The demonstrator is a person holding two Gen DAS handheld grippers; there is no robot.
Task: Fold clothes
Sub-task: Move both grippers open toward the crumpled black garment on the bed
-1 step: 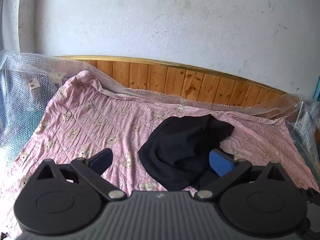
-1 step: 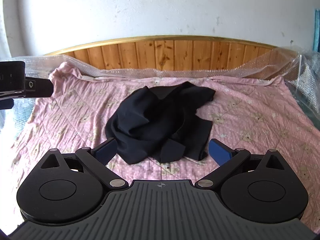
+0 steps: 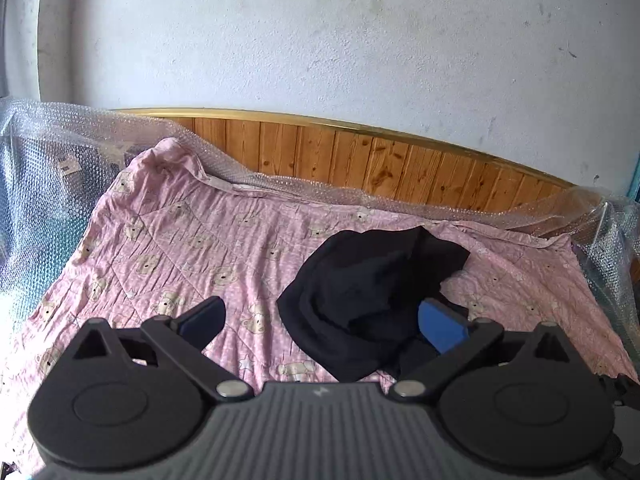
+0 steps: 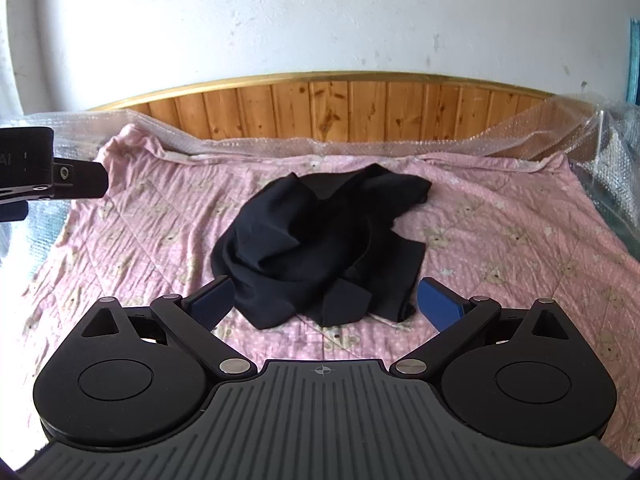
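A crumpled black garment [image 4: 320,240] lies in a heap in the middle of a bed with a pink bear-print cover [image 4: 500,240]. It also shows in the left wrist view [image 3: 368,288], right of centre. My left gripper [image 3: 320,324] is open and empty, held above the cover just short of the garment's near left edge. My right gripper [image 4: 326,304] is open and empty, held above the garment's near edge. Part of the left gripper's body [image 4: 44,176] shows at the left edge of the right wrist view.
A wooden headboard [image 4: 340,112] stands behind the bed against a white wall. Bubble wrap [image 3: 48,184] covers the mattress edges on the left, back and right [image 4: 600,152]. The pink cover [image 3: 168,248] spreads wide around the garment.
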